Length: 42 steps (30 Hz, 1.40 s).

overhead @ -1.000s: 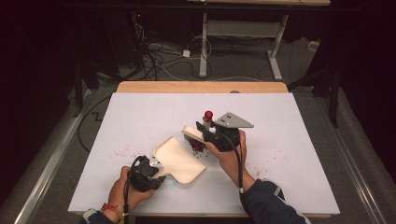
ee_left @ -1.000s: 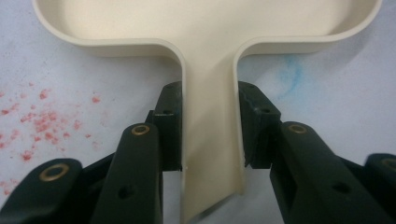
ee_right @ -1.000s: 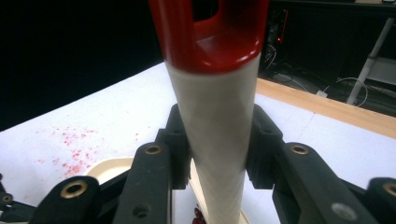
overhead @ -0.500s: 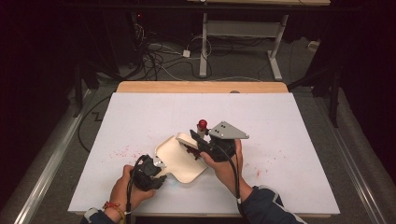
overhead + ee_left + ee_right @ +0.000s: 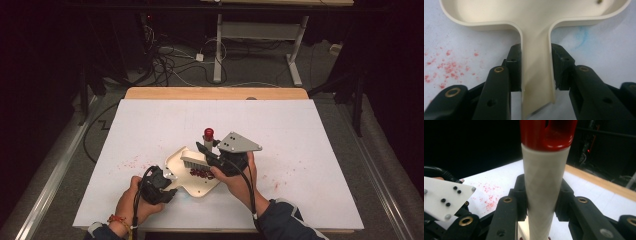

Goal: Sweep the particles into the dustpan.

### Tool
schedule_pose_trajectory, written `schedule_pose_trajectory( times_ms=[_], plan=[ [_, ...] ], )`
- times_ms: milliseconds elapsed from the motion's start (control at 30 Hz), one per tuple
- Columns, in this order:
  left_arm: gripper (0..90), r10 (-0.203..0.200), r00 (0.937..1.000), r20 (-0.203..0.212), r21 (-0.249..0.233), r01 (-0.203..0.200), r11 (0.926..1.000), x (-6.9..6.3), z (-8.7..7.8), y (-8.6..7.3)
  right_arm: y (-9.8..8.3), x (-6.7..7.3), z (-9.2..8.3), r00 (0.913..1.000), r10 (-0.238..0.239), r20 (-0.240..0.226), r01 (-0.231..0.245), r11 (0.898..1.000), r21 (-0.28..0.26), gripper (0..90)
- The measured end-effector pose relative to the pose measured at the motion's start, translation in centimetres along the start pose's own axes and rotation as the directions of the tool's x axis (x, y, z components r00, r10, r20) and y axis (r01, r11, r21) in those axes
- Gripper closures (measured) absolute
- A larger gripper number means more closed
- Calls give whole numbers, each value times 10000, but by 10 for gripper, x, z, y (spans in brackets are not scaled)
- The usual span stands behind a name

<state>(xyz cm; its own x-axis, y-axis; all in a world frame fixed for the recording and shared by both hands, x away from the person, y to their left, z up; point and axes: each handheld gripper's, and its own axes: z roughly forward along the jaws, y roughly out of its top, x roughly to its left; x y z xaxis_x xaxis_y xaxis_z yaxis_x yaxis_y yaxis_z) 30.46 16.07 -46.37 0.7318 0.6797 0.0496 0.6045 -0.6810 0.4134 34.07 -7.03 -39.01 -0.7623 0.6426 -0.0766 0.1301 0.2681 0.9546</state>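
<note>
Left tongs [image 5: 536, 72] clamp dustpan [image 5: 197, 167] handle; right tongs [image 5: 541, 202] clamp brush [image 5: 200, 161] handle

The counter [image 5: 310, 130] wears a white sheet, with a bare wooden strip along its far edge. A cream dustpan [image 5: 197, 172] lies flat on the sheet between the left tongs [image 5: 167, 176] and right tongs [image 5: 204, 150]. Red crumbs [image 5: 131, 162] lie scattered left of the left tongs, with a few more to the right of the right tongs.
</note>
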Motion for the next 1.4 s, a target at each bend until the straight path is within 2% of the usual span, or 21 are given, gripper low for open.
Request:
schedule_pose_trajectory(
  times_ms=[67, 167, 233, 300, 333, 500, 600, 633, 667, 833, 967, 1100, 1200, 1267, 1400],
  plan=[
    [632, 54, 10000, 13, 47, -54, 10000, 1, 0, -1, 1, -2, 1, 10000, -10, -16, 10, 10000, -31, 693],
    [632, 142, 9999, 19, 55, -142, 9999, 1, 0, -3, 3, -14, 5, 9998, 73, 172, -70, 9999, -128, 694],
    [632, 219, 9998, 40, 31, -219, 9998, 2, -1, -5, 5, -23, 4, 9989, 342, 308, -335, 9991, -249, 694],
    [633, 249, 9997, 57, -11, -249, 9997, 3, -1, -8, 10, -36, -5, 9969, 699, 369, -678, 9962, -552, 694],
    [633, 255, 9996, 109, -13, -255, 9997, 3, -2, -9, 10, -36, -5, 9969, 699, 369, -678, 9962, -552, 694],
    [633, 319, 9995, 87, 40, -320, 9995, 4, -3, -12, 15, -52, -34, 9952, 904, 380, -874, 9934, -743, 693],
    [633, 356, 9993, 63, 96, -356, 9993, 4, -4, -12, 15, -58, -55, 9946, 984, 325, -964, 9937, -563, 693],
    [633, 381, 9993, 64, 122, -382, 9992, 3, -4, -13, 13, -60, -68, 9957, 874, 318, -861, 9954, -419, 694],
    [633, 405, 9992, 54, 139, -405, 9991, 3, -5, -13, 13, -60, -68, 9957, 874, 318, -861, 9954, -419, 694],
    [632, 379, 9993, 39, 135, -380, 9992, 2, -5, -14, 1, -66, -102, 9956, 862, 366, -866, 9962, 80, 693],
    [632, 348, 9994, 28, 126, -348, 9993, 1, -5, -15, -9, -66, -118, 9963, 796, 308, -812, 9952, 549, 693],
    [632, 329, 9995, 8, 151, -329, 9993, 1, -5, -14, -15, -62, -119, 9980, 559, -280, -515, 9892, 1371, 693],
    [632, 334, 9994, 9, 176, -334, 9993, 1, -5, -14, -18, -58, -111, 9974, 492, -521, -404, 9864, 1592, 694],
    [632, 313, 9995, 32, 159, -314, 9994, 1, -5, -14, -18, -58, -105, 9984, 412, -379, -351, 9881, 1500, 694],
    [632, 355, 9994, 41, 193, -356, 9992, 2, -5, -13, -17, -60, -94, 9984, 540, -175, -512, 9899, 1320, 694]
  ],
)
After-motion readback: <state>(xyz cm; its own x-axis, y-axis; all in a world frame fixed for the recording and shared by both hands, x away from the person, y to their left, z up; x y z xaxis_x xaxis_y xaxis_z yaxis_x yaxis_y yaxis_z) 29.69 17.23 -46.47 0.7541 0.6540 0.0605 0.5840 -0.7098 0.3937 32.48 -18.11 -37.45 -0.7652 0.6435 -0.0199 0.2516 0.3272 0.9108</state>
